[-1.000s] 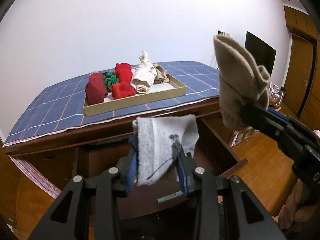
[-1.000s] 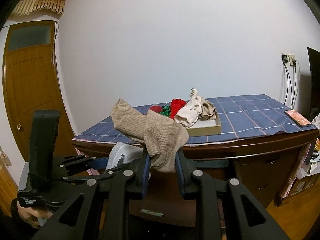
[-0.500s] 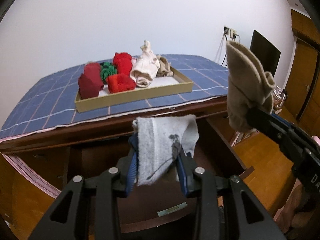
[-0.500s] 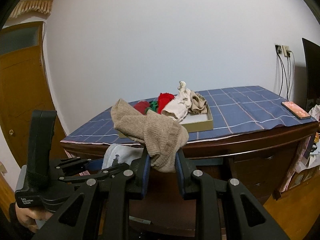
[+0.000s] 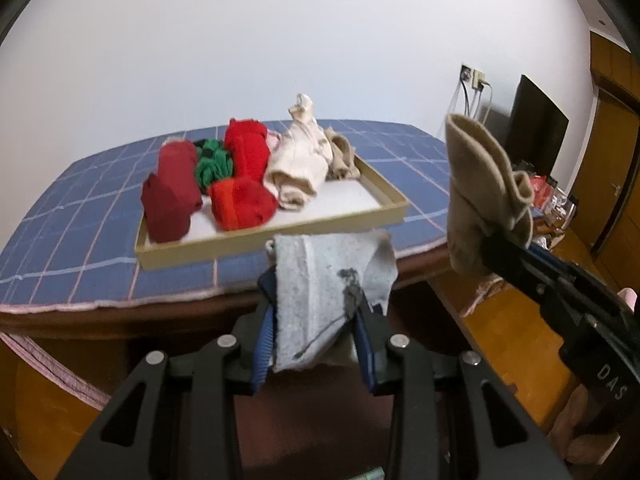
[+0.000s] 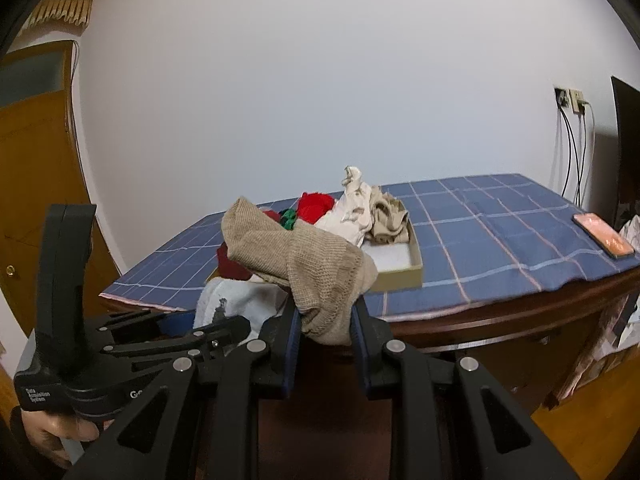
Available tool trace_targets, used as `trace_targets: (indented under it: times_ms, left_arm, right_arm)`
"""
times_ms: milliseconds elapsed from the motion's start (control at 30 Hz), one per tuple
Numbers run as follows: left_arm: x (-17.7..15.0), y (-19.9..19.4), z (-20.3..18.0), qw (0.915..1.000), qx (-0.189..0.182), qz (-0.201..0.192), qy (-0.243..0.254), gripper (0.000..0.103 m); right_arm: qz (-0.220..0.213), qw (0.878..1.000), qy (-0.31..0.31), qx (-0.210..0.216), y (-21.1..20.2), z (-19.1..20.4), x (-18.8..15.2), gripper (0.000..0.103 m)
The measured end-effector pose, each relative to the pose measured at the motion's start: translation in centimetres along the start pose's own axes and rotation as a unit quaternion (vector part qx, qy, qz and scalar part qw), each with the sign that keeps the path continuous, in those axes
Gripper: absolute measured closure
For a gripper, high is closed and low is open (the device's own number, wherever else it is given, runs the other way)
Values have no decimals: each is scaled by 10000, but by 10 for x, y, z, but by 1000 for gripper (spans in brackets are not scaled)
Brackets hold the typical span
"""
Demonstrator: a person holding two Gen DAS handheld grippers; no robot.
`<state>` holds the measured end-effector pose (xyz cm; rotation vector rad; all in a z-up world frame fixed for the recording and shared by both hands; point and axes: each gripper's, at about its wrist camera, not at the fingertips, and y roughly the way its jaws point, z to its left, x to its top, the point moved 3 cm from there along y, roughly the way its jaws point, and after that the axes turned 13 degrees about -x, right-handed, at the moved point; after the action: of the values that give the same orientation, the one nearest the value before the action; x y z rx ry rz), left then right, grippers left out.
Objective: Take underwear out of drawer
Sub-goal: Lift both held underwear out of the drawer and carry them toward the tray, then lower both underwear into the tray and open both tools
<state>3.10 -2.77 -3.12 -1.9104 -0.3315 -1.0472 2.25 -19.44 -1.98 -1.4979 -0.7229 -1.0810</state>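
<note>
Both garments (image 5: 328, 280) nearer tray (image 5: 384, 188), bunched

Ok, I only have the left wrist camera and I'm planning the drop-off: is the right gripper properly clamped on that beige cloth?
Observer: Yes. In the right wrist view the right gripper is shut on the beige cloth, with both pads pressing its lower end.
Operator: Anything on the table besides the tray?
Observer: A phone lies flat on the blue tablecloth, to the right of the tray, near the table's edge.
Operator: How does my left gripper look from there?
Observer: A hand holds its handle at lower left, and the grey cloth sticks up from it.
</note>
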Motion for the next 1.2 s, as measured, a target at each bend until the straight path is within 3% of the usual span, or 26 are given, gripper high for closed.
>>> trace_targets:
  times_ms: [533, 767, 1200]
  left_arm:
    - [57, 50, 21, 9993, 318, -142, -94, 68]
    - [79, 73, 25, 9987, 454, -200, -64, 68]
    - [88, 112, 33, 9986, 501, -15, -189, 68]
  right_arm:
    - [-129, 9992, -127, -352, 62, -1, 43, 77]
    - [7, 9987, -121, -498, 89, -11, 49, 77]
    - [265, 9965, -79, -787, 139, -28, 56, 77]
